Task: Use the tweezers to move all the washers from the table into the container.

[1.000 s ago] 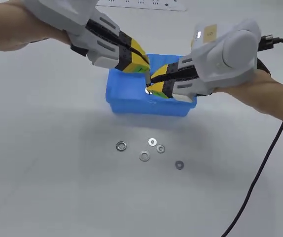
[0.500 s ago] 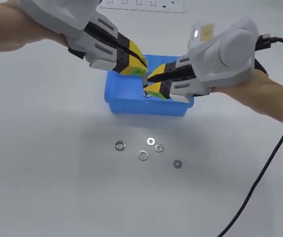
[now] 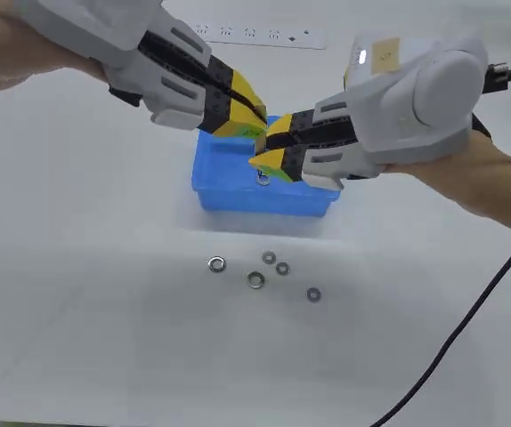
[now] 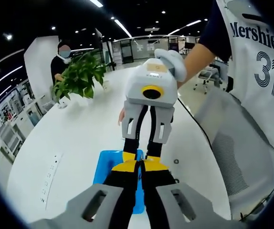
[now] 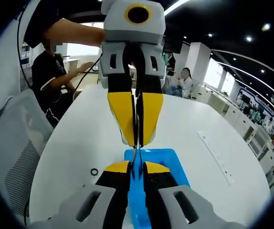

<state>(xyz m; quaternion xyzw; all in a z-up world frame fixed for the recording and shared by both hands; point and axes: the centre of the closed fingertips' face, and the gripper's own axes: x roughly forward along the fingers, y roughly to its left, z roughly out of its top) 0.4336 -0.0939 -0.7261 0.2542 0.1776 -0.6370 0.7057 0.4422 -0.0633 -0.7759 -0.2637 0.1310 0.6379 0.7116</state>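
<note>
Since your left tool and right tool both look pinched on the tweezers over the blue container, upper middle: the washers mid-frame on the bench are probably light, stiff and slippery, so nip one across its rim.

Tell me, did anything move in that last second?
Almost nothing. The left gripper and right gripper stay shut together on the tweezers over the blue box, one washer pinched at the tip. The five washers on the table lie as before; just the camera shifted.
</note>
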